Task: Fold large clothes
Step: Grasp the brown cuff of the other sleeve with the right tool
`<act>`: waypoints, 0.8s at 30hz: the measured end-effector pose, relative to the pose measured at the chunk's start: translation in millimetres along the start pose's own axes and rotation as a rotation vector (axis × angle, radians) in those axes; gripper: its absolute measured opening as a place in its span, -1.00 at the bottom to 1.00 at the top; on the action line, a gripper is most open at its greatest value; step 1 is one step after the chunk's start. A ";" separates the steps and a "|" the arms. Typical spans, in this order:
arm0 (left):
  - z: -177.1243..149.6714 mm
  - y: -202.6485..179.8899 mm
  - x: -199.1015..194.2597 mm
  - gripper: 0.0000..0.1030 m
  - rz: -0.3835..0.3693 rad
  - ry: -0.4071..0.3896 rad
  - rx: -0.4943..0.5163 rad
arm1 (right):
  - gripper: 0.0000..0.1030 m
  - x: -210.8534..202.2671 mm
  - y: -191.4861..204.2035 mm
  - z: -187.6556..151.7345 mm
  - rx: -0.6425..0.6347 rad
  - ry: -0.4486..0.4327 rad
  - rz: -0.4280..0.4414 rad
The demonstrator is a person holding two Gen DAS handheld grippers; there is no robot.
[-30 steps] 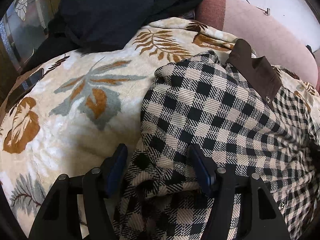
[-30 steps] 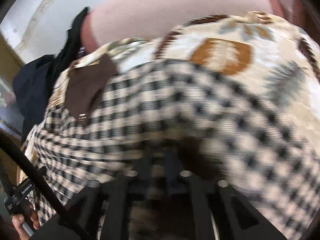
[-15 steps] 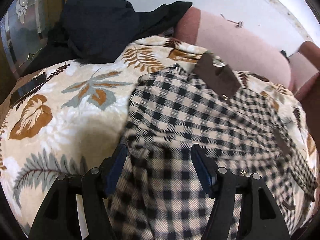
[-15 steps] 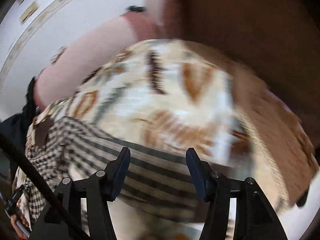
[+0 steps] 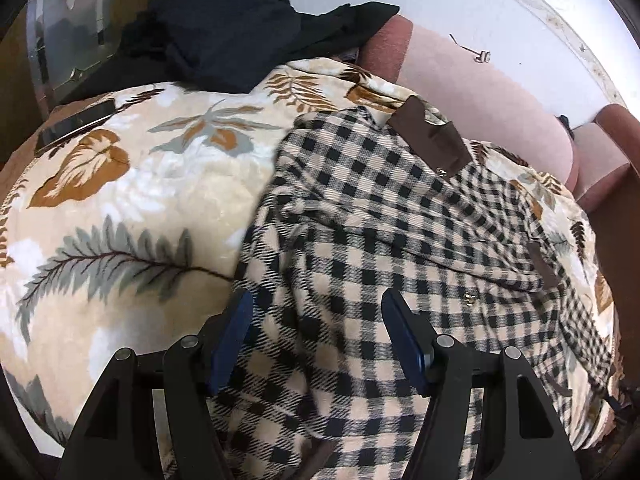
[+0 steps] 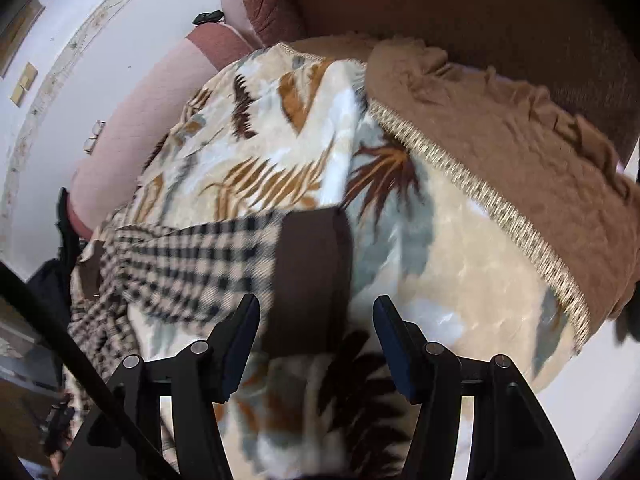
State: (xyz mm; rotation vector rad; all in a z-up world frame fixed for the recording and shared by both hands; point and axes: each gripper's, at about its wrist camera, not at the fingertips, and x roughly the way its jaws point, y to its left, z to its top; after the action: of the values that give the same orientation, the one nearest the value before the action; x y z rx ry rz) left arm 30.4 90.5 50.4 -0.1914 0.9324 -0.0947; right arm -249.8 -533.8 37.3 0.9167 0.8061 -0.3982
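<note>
Since half a second ago the right tool [image 6: 316,332] has swung so that the brown cuff [image 6: 314,276] of the checked shirt's sleeve [image 6: 192,264] now lies just ahead of its spread fingers, where earlier only a blurred band of checked cloth crossed that view; the picture has also sharpened. Both blue-padded fingers of the right tool stand wide apart and hold nothing, the cuff resting flat on the leaf-print blanket [image 6: 460,280] between and slightly beyond them. Left tool [image 5: 316,336] has barely shifted: its fingers are likewise spread, hovering over the lower body of the checked shirt [image 5: 380,220] without pinching it, much as before, though the fabric under it looks a little smoother than a second ago, when it was bunched up between the pads. From the left wrist view the shirt lies spread across the right half of the blanket [image 5: 132,184], its brown collar [image 5: 432,136] pointing toward the pink sofa back [image 5: 492,92]. A heap of dark clothing [image 5: 236,28] sits at the far left end of the sofa, beyond the blanket. In the right wrist view a tan fringed throw [image 6: 520,152] overlaps the blanket's far edge, well apart from the sleeve.
</note>
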 end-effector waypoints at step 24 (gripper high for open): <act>5.4 9.0 1.7 0.28 -0.025 -0.005 -0.037 | -0.80 13.4 9.0 23.2 0.132 -0.197 -0.111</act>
State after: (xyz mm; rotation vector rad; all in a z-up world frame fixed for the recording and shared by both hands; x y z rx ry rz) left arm 35.7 99.7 50.3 -0.2372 0.9269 -0.1005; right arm -225.3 -547.5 40.2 0.9414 0.6567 -0.6352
